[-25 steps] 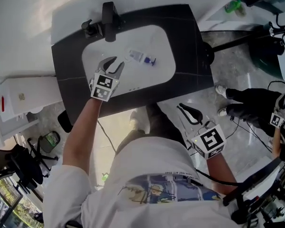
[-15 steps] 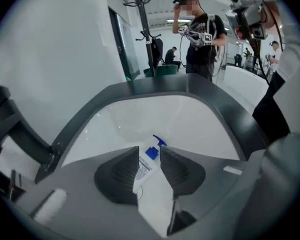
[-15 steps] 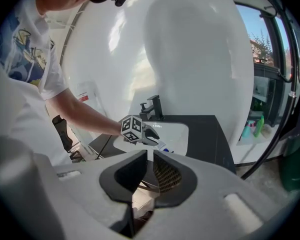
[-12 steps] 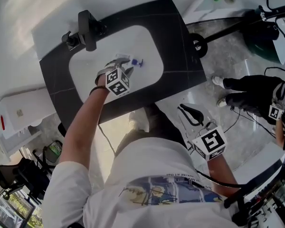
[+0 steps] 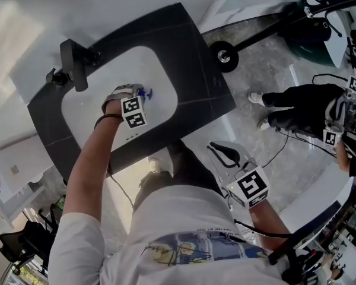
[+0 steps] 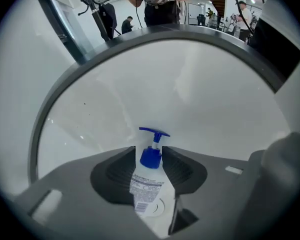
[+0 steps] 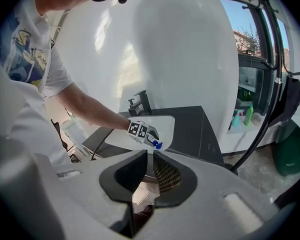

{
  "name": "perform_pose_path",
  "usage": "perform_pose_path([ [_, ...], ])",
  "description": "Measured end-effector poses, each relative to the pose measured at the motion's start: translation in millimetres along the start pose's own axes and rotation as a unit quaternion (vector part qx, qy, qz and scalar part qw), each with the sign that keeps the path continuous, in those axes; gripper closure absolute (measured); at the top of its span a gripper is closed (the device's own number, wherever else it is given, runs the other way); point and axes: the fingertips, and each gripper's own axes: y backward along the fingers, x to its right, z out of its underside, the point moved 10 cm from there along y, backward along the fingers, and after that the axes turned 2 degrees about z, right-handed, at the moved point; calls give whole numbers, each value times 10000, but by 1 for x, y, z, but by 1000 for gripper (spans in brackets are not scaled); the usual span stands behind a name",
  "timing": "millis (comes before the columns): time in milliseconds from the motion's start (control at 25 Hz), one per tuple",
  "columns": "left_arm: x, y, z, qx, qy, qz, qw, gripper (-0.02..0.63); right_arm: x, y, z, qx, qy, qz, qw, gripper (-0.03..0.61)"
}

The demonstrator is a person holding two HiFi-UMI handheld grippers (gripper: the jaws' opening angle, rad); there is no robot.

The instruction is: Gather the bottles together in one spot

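Sink basin: a white oval basin (image 5: 159,70) was set in a black counter (image 5: 199,58), with a black faucet (image 5: 73,70) at its far rim.
Contents of the basin: one pump bottle (image 6: 146,185) lay on its side on the white floor of the basin; no other loose item showed in it.
Pump bottle: its body was clear or white with a printed label, and its blue pump head (image 6: 152,134) pointed away from the gripper's camera.
Left gripper: the left gripper (image 6: 149,153) reached steeply down into the basin and straddled the bottle at its blue collar. Its jaws had just been opening and stood apart, a pad close on either side. A firm pinch on the bottle could not be made out.
Right gripper: the right gripper (image 7: 149,155) was held low by the person's hip, well apart from the counter. Its jaws were together with nothing between them.
Other bottles: a green bottle (image 7: 248,114) and a bluish one (image 7: 235,120) stood upright side by side on a white ledge beyond the counter, well apart from the basin.
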Motion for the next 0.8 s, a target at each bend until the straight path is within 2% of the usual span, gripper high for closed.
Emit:
perform_pose_path([
  [80, 2, -6, -1, -171, -174, 206, 9995, 451, 1, -1, 0, -2, -44, -7, 10000, 541],
  [200, 2, -18, 1, -497, -210, 487, 9974, 442, 3, 0, -1, 39, -85, 0, 10000, 541],
  [400, 3, -21, -3, -596, -168, 496, 9969, 462, 8, 8, 6, -48, -163, 138, 9998, 541],
  [520, 0, -10, -3, -405, -12, 288, 9988, 486, 8, 5, 0, -28, -124, 60, 9999, 541],
  [640, 1, 11, -5, -68, 314, -10, 9995, 492, 5, 1, -6, 97, -48, -69, 9999, 541],
  [800, -10, 40, -9, 464, 832, -595, 9937, 517, 7, 0, -14, 126, 97, -185, 9997, 540],
])
